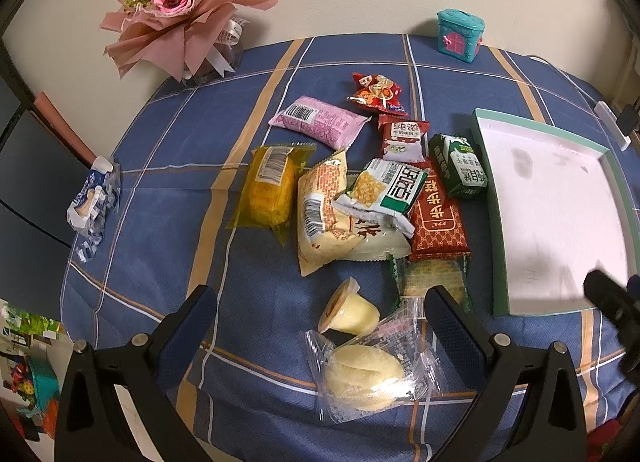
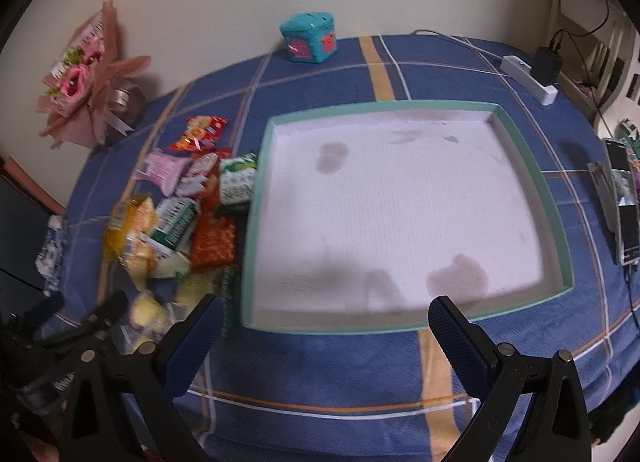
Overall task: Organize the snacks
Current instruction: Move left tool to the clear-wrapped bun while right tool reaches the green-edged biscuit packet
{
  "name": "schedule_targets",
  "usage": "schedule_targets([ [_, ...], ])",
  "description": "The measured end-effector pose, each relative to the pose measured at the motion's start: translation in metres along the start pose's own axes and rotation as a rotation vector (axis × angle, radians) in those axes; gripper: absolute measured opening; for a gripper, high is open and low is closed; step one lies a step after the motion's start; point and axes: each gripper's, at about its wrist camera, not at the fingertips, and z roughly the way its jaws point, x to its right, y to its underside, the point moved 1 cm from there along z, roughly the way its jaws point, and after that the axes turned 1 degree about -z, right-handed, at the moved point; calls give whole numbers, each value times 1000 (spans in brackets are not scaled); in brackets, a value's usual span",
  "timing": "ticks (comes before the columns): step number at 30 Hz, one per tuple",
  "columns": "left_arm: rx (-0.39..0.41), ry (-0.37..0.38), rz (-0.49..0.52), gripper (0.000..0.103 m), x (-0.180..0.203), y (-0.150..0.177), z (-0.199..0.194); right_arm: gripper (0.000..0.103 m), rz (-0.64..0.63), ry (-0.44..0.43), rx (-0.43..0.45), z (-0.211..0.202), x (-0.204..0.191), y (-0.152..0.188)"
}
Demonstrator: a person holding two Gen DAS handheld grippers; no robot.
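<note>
A pile of snack packets lies on the blue plaid tablecloth [image 1: 168, 166]: a pink packet [image 1: 318, 122], a yellow packet [image 1: 270, 184], a red packet [image 1: 438, 222] and a green packet [image 1: 460, 166] among them. A jelly cup [image 1: 350, 308] and a clear-wrapped cake [image 1: 366, 374] lie between the fingers of my open left gripper [image 1: 320, 326]. A shallow green-rimmed tray [image 2: 556, 198] with a white floor holds nothing. My right gripper [image 2: 324, 326] is open above the tray's near edge; it also shows in the left wrist view [image 1: 612, 302]. The snack pile [image 2: 176, 218] lies left of the tray.
A pink bouquet [image 1: 176, 10] stands at the back left. A teal toy house [image 1: 458, 34] stands at the back. A crumpled blue-white wrapper [image 1: 92, 202] lies at the left edge. A power strip with a charger [image 2: 532, 74] and a phone [image 2: 626, 198] lie at the right.
</note>
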Motion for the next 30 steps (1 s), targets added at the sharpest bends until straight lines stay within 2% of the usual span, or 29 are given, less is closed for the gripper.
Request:
schedule_targets([
  [5,-41,24,-27,103,-5,5,5,103,-15,-55,27,-2,-16,-7],
  [8,-76,77,-50,103,-6,8,9,103,-31,-92,15,2,-28,-10],
  [12,-163,185,-58,103,-4,13,19,103,-56,-126,-6,12,-45,-14],
  [15,-203,192,-67,103,-5,19,25,102,-57,-161,-35,21,-53,-14],
  [18,-259,235,-82,103,-5,25,33,95,-75,-184,-70,31,-63,-13],
  [23,-316,221,-114,103,-8,34,42,87,-105,-232,-127,45,-77,-8],
  [27,-330,229,-120,95,-6,38,47,82,-129,-245,-173,56,-87,-5],
  [30,-340,261,-139,79,-6,42,49,78,-157,-240,-202,65,-96,-2],
])
